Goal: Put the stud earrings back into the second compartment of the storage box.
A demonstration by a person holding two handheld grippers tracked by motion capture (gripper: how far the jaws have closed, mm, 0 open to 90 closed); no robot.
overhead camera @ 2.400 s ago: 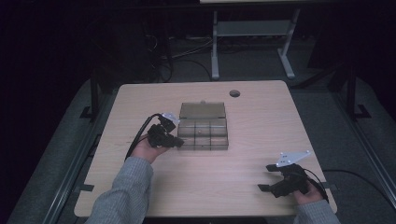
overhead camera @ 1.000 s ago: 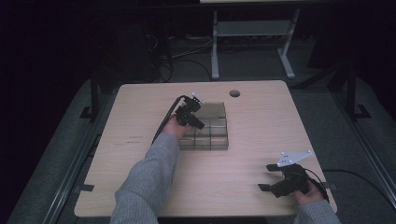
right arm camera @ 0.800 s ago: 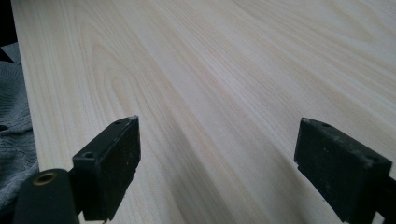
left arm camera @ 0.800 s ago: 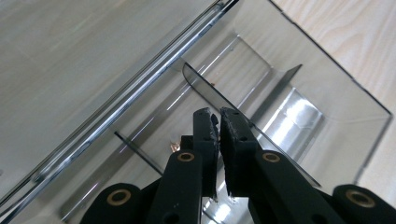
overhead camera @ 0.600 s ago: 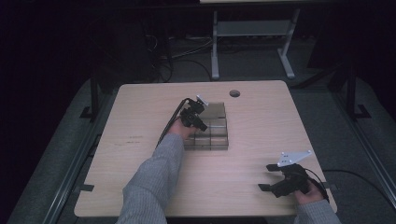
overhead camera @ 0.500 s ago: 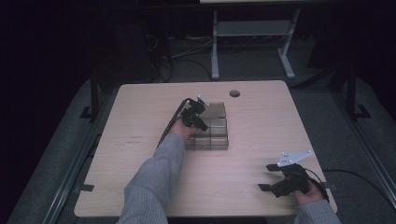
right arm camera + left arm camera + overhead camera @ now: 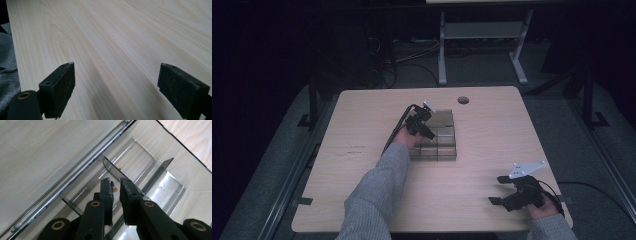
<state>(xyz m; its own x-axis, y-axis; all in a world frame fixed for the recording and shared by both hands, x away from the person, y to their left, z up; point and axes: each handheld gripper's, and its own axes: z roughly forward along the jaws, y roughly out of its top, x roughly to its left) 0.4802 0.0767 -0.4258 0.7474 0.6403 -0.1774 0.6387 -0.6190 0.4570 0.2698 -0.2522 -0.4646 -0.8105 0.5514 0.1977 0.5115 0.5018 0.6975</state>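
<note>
Clear compartment box beneath left tool, jaws just parted slightly, small bit between, earlier near-shut.

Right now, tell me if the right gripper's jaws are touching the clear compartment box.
Apart. In the high view the right gripper rests near the table's front corner, with bare wood between it and the clear compartment box.

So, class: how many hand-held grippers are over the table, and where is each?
2. The left gripper is at the clear compartment box mid-table; the right gripper sits near the table's front right corner.
</note>
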